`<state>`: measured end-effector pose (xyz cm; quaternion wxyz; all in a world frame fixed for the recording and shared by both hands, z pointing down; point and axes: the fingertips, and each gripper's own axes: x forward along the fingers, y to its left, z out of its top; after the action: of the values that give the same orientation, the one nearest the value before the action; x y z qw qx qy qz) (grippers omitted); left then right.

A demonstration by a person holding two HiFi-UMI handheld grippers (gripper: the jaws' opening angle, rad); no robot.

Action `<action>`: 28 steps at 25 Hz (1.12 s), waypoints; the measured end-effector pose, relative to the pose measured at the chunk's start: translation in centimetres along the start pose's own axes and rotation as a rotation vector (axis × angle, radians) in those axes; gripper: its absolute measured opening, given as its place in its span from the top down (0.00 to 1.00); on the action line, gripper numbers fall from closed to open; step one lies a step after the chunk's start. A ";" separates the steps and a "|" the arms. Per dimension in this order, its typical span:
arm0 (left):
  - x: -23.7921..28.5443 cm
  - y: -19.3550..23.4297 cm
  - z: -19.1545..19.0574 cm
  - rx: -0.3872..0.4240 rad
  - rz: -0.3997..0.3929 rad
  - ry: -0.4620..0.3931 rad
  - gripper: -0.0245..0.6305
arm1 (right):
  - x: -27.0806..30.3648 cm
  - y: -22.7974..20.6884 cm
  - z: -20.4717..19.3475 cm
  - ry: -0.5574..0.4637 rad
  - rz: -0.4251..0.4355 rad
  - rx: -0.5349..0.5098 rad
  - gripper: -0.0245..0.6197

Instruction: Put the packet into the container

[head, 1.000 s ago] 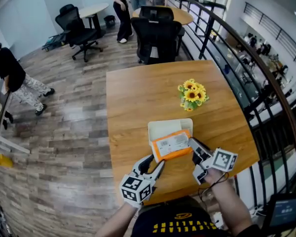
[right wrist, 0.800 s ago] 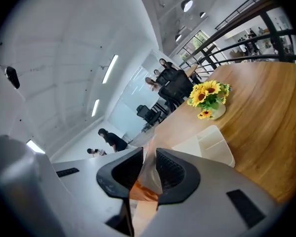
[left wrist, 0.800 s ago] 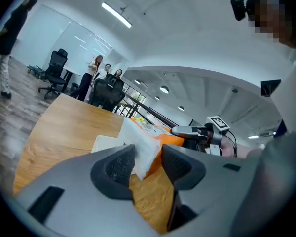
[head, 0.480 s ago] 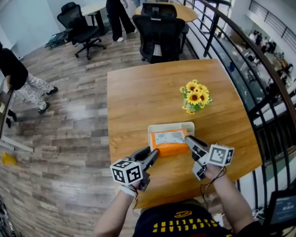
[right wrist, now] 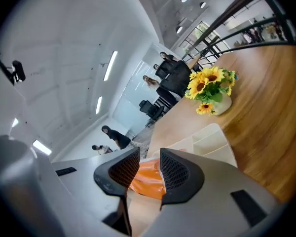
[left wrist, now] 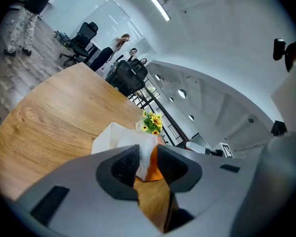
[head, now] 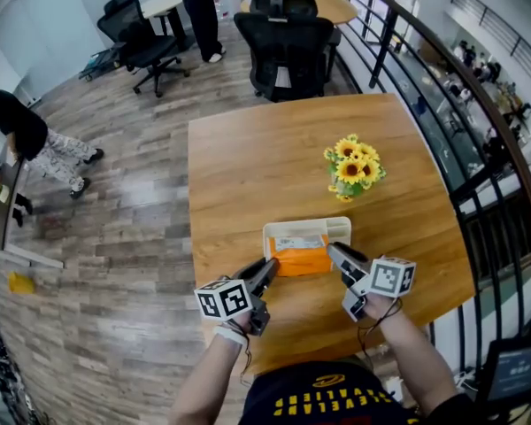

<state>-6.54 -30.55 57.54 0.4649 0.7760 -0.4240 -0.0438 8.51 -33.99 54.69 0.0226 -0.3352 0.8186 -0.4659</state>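
An orange packet with a white label lies in the near part of the white divided container on the wooden table. My left gripper is at the packet's near-left corner and its jaws are closing. In the left gripper view, the packet's corner shows in the gap at the tips of the left gripper, with the container beyond. My right gripper stands open at the packet's right end. In the right gripper view, the packet lies just past the right gripper, beside the container.
A small pot of sunflowers stands on the table behind the container, to the right. The table's right edge runs along a black railing. Office chairs stand at the far edge. A person is on the floor at far left.
The packet went from tilted over the container down into it. My right gripper opened and let it go. My left gripper moved in to the packet's near-left corner and narrowed.
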 end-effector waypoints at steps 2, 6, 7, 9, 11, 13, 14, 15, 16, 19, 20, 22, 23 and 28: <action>0.3 0.4 0.3 -0.007 0.014 0.006 0.79 | 0.1 -0.6 -0.3 0.054 -0.042 -0.122 0.78; 1.0 1.2 0.3 -0.009 0.028 0.025 0.80 | 1.3 -2.2 -1.7 0.154 -0.114 -0.276 0.78; 1.1 1.4 0.3 -0.018 0.024 0.025 0.80 | 1.6 -2.5 -1.8 0.163 -0.125 -0.294 0.78; 1.5 1.7 0.4 -0.047 0.006 0.024 0.81 | 2.2 -3.2 -1.7 0.175 -0.159 -0.329 0.78; 1.8 1.7 0.3 -0.076 -0.013 0.036 0.81 | 2.7 -3.8 -1.6 0.190 -0.199 -0.369 0.78; 2.1 1.9 0.2 -0.102 -0.019 0.046 0.81 | 3.1 -4.1 -1.7 0.210 -0.217 -0.405 0.78; 2.2 2.2 0.2 -0.115 -0.018 0.047 0.82 | 3.3 -4.2 -1.8 0.219 -0.220 -0.409 0.78; 2.3 2.5 0.2 -0.127 -0.017 0.046 0.82 | 3.6 -4.4 -2.0 0.226 -0.223 -0.405 0.78; 2.4 2.8 0.2 -0.139 -0.015 0.045 0.82 | 3.8 -4.7 -2.0 0.232 -0.228 -0.397 0.78; 3.0 3.7 0.3 -0.167 -0.002 0.049 0.82 | 4.1 -5.3 -1.8 0.235 -0.236 -0.362 0.78; 3.2 3.9 0.3 -0.168 0.006 0.053 0.82 | 4.2 -5.5 -1.8 0.237 -0.239 -0.356 0.78; 3.5 4.2 0.4 -0.153 0.029 0.064 0.82 | 4.4 -5.8 -1.8 0.244 -0.251 -0.357 0.78; 3.7 4.3 0.4 -0.134 0.045 0.071 0.82 | 4.4 -6.0 -1.9 0.247 -0.259 -0.359 0.78; 4.7 5.0 0.7 -0.029 0.132 0.103 0.81 | 5.1 -7.0 -2.3 0.256 -0.280 -0.323 0.78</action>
<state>-6.94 -35.29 62.44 0.4991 0.7407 -0.4492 0.0209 7.44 -37.62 62.85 -0.2000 -0.3827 0.8242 -0.3663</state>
